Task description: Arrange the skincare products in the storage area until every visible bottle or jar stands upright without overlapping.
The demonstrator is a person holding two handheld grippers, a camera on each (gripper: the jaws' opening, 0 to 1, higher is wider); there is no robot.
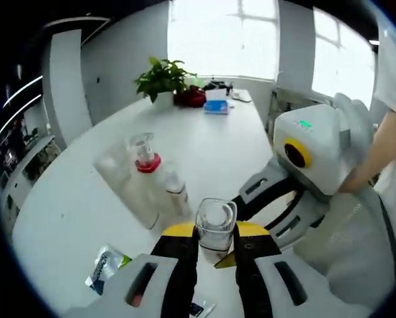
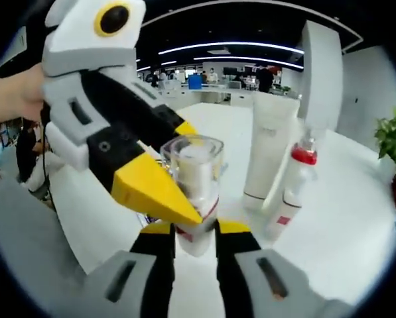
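Left gripper view: left gripper (image 1: pixel 215 246) rises from the bottom, yellow-tipped black jaws pinching a small clear bottle (image 1: pixel 215 228) with a square transparent cap, held upright above the white table (image 1: pixel 71 199). Right gripper (image 1: pixel 267 199) comes in from the right, its black jaws reaching to the same bottle; a person's hand (image 1: pixel 377 162) holds its white body. Beyond, on the table, a clear pump bottle (image 1: pixel 144 173) with a red collar lies tilted over a white tube (image 1: pixel 121 182), a smaller white bottle just beside them. A sachet (image 1: pixel 105 265) lies at lower left. A plant (image 1: pixel 161 79) and a blue box (image 1: pixel 216 106) sit at the far end, well apart. Right gripper view: right gripper (image 2: pixel 196 238) has jaws pressed on the lower part of the bottle (image 2: pixel 196 192), whose white body carries a red band; clear cap on top, white inner core visible. Left gripper (image 2: pixel 151 179) enters from the upper left, one yellow tip crossing in front of the bottle, touching it. To the right, the tube (image 2: pixel 267 152) stands cap down, and the pump bottle (image 2: pixel 294 189) leans against it. Table (image 2: pixel 357 218) is white; plant (image 2: pixel 393 142) at the right edge.
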